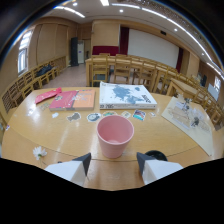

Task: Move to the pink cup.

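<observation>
Tool [116, 164] fingers nearest, spread wide, nothing pinched, tips low over the counter [60, 137]. Pink cup [115, 135] stands upright on the counter just ahead of the tips and roughly centred on the gap between them, mouth up, looks empty. Judgement: approach is nearly done; what remains is a short straight push forward so the cup sits between the fingers. Keep the fingers spread and level, stay centred, and watch the tips near the cup's lower wall: a light cup like this would likely slide or tip if one finger touches first. Dark round object [156, 155] sits on the counter just beside the right finger, partly hidden behind it; can't tell what it is, but it's close enough to get nudged if the tool drifts right. Small white flower-like thing [39, 152] lies off to the left, apart from the path. Beyond the cup: a row of stickers [93, 117], then a white book [126, 95], an orange book [84, 99] and red books [57, 98], all well behind the cup and not in the way. Printed sheet [189, 117] lies to the right on the counter, also clear of the path. Wooden chairs [120, 68] and more tables fill the room behind.
</observation>
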A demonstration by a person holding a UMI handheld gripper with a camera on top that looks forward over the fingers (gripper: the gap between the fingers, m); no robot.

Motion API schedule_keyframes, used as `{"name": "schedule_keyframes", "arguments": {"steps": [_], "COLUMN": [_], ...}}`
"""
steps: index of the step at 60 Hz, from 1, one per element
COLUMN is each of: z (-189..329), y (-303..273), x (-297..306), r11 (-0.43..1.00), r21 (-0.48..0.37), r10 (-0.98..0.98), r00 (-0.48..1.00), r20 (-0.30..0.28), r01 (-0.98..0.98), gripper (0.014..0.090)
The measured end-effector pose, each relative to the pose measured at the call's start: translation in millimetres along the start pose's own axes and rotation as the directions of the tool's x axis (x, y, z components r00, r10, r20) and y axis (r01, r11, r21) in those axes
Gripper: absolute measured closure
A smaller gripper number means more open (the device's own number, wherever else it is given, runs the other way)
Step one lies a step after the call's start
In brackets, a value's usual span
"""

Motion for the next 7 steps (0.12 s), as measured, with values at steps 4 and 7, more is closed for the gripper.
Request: {"name": "schedule_keyframes", "arguments": {"steps": [4, 7], "z": [1.1, 1.3], "y": [0.5, 1.4], "x": [0.6, -0.6], "r11": [1.0, 1.0], "r21": [0.0, -0.003], "r10": [-0.003, -0.002], "r00": [1.0, 1.0], "r20": [0.0, 0.004], "r01": [0.003, 0.002], "gripper": [0.0186, 0.0188]}}
